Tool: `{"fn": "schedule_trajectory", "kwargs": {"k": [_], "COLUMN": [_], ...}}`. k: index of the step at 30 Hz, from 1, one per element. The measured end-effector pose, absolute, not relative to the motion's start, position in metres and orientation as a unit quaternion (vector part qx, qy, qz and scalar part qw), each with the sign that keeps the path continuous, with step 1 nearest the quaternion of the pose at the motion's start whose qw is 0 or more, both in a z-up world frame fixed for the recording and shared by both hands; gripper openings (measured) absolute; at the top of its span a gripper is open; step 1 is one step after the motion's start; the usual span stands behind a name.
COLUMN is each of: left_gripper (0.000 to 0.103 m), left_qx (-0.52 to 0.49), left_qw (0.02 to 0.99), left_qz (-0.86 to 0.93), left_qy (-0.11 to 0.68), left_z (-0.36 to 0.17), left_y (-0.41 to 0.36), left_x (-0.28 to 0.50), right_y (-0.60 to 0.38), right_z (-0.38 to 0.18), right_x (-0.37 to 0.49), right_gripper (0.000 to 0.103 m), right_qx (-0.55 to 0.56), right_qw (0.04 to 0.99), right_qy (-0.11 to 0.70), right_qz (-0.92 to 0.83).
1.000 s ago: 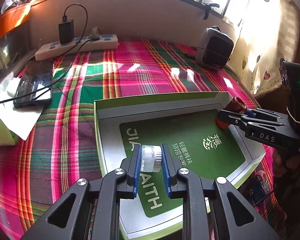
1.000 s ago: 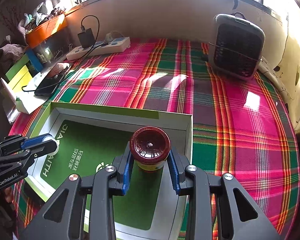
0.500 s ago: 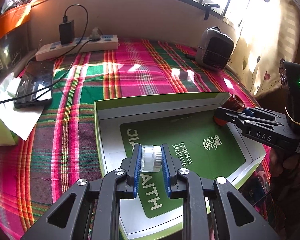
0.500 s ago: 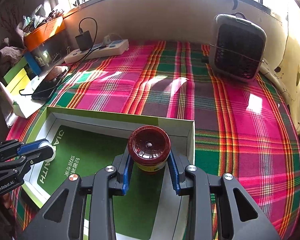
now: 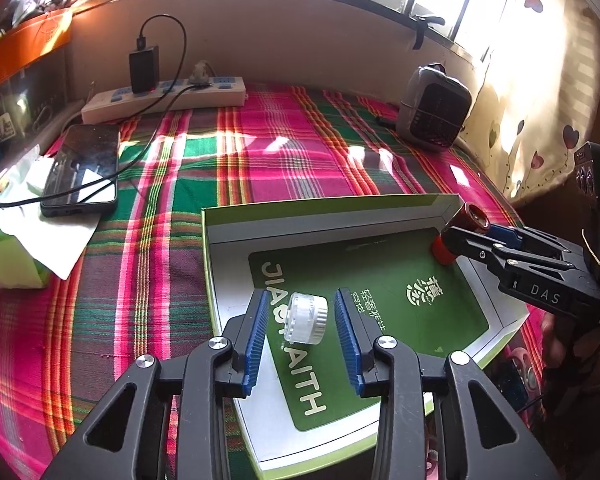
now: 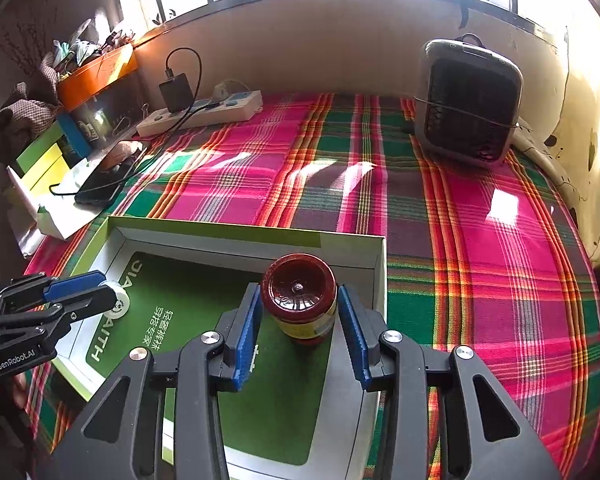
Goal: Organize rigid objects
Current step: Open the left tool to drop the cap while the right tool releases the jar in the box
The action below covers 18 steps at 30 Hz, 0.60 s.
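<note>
Both jaws opening; two small containers released inside the green box lid.

Left gripper [image 5: 300,330] opening, pads clear of the clear jar [image 5: 305,317] lying tilted near the box lid's [image 5: 324,204] left edge; right gripper [image 6: 299,330] opening around the red-capped bottle [image 6: 299,298], upright at the right far corner; risk: a withdrawing pad clips the bottle, toppling it; the jar may roll; pad-to-bottle gap hard to judge; lid's near edge hidden by the fingers.

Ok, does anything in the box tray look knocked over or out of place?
Only the small clear jar: it lies on its side on the box tray, between the opening left gripper pads. The red-lidded bottle stands upright between the opening right gripper pads.
</note>
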<state>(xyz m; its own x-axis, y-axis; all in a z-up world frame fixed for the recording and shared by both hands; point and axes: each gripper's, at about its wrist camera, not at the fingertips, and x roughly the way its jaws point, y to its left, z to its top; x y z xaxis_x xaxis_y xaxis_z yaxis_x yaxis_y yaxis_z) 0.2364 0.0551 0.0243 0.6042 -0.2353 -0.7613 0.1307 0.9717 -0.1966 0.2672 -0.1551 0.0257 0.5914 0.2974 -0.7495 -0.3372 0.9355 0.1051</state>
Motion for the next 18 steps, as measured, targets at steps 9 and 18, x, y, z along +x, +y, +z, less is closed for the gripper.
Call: {"fn": "schedule_trajectory", "kwargs": {"k": [9,18], "left_gripper": [0.034,0.034], "left_qx": [-0.058,-0.058], "left_qw": [0.898,0.906], "left_qz": [-0.088,-0.079], "left_qy": [0.426,0.413], "left_z": [0.032,0.045], "left_y": [0.057,0.055], "left_x": [0.221,0.194], "right_y": [-0.153,-0.156], "right_z": [0.034,0.043], "right_x": [0.249,0.224], "right_gripper": [0.048,0.048], "right_qx": [-0.024,-0.017], "right_qw": [0.897,0.902], "right_qy": [0.403,0.392], "right_qz": [0.18,0.177]}}
